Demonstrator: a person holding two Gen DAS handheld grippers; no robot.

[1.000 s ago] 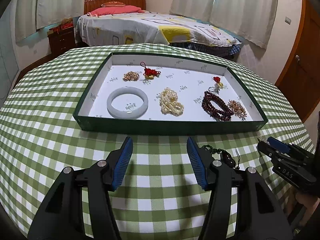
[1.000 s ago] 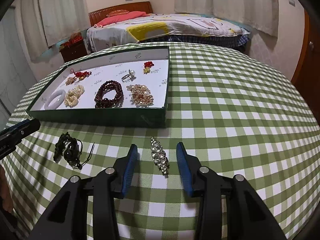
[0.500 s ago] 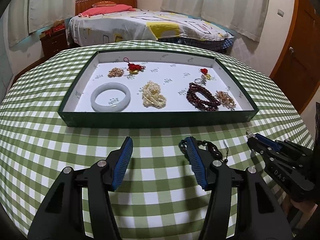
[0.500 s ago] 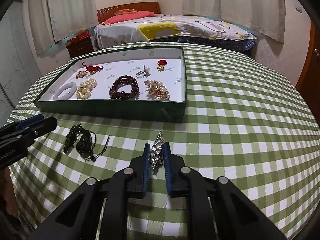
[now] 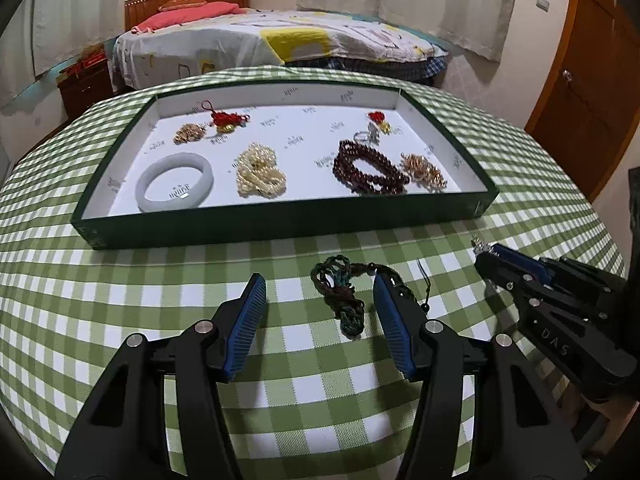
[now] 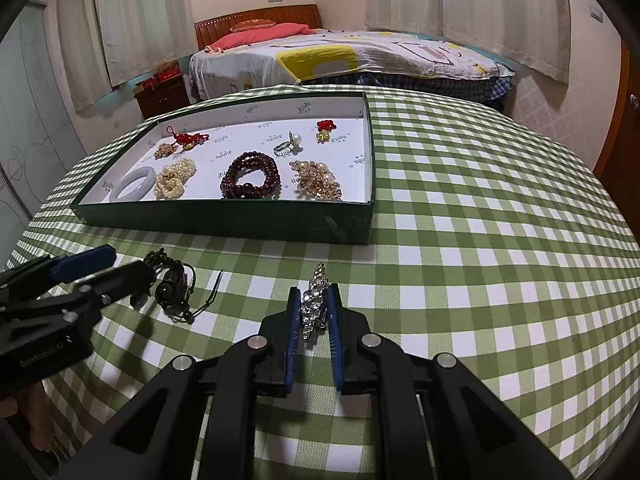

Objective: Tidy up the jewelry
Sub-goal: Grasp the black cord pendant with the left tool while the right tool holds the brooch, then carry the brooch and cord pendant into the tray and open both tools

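At lower centre of the right wrist view the right gripper is clamped on the rhinestone brooch, which should be lifted straight off the green checked tablecloth before being carried to a bare patch of the green tray further up. In the left wrist view the left gripper is held open around the dark cord bracelet without pinching it; its beaded part should be centred before closing.
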